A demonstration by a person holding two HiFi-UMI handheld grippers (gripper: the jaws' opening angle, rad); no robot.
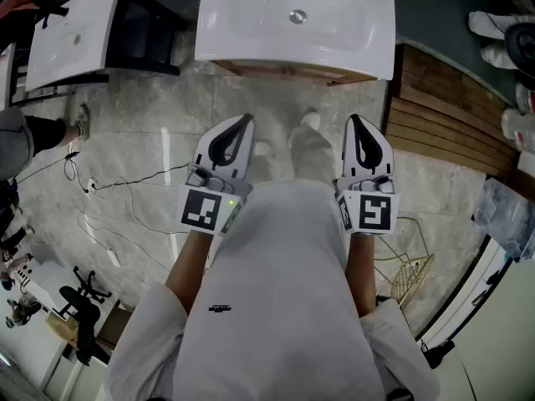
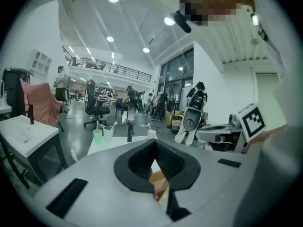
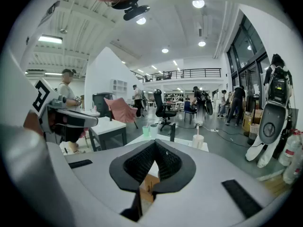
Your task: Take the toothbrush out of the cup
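Green cup — toothbrush inside (probably).

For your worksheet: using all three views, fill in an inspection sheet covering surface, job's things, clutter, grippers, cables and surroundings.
Surface: white washbasin top, bare around its drain.
Job's things: green cup and clear cup stand side by side on it, each with a toothbrush upright inside.
Clutter: white cup near the black tap.
Grippers: left gripper and right gripper are both shut and empty, held short of the basin.
Cables: loose cables lie on the floor at the left.
Surroundings: second washbasin, wire rack, wooden decking; people and office chairs further down the hall.
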